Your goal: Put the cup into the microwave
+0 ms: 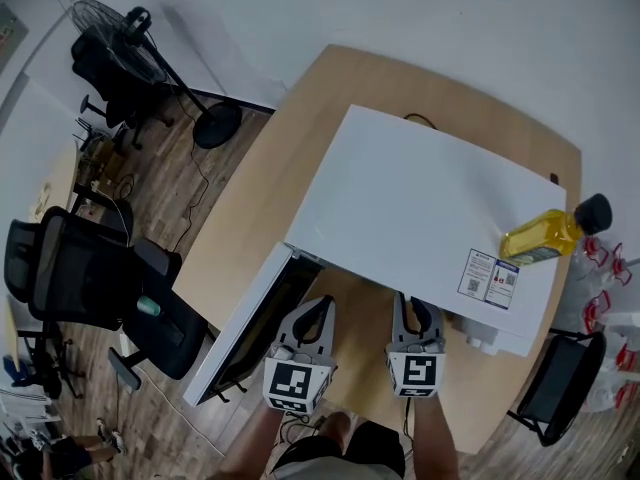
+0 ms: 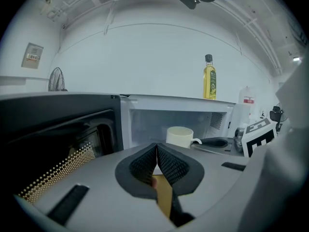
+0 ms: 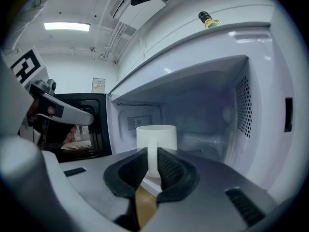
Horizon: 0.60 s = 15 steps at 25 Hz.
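Placing is the step in hand, by the look of it: the right tongs (image 3: 150, 166) are clenched on the cup (image 3: 155, 134) by its handle, the cup straight ahead of them inside the open microwave (image 3: 260, 71). The left tongs (image 2: 157, 163) are pressed shut, empty. Next, the cup has to be set down and released gently.

The microwave (image 1: 420, 188) hides the cup (image 3: 155, 134) from the head view; its sticker (image 1: 490, 280) is unreadably small.

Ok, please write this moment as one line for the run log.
right gripper: shut on cup handle | left gripper: shut, empty | cup: upright at microwave opening | door: open
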Tool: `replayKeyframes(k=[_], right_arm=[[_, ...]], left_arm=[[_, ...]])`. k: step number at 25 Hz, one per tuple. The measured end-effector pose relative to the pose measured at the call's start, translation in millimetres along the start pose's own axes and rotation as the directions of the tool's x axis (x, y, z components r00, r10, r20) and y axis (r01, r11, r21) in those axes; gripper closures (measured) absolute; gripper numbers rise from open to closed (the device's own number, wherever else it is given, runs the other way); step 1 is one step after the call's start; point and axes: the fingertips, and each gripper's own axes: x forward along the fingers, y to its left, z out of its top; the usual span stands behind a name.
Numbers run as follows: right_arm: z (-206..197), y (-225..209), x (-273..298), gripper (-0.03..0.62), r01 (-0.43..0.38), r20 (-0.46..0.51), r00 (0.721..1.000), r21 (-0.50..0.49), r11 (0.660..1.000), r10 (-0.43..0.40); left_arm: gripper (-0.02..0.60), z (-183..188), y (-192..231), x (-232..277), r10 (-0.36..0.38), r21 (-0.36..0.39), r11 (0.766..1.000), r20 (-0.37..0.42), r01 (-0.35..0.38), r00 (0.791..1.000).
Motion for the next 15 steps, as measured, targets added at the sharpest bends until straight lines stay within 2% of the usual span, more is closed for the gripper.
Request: replayKeyframes(k=[15], right_arm=[[-4, -2, 20, 0.54, 0.008, -0.021, 1.0, -0.001, 1.0, -0.008]], left_arm=[[0.557, -2, 6, 10, 0.0, -0.013, 1.0, -0.008, 0.0, 1.0]])
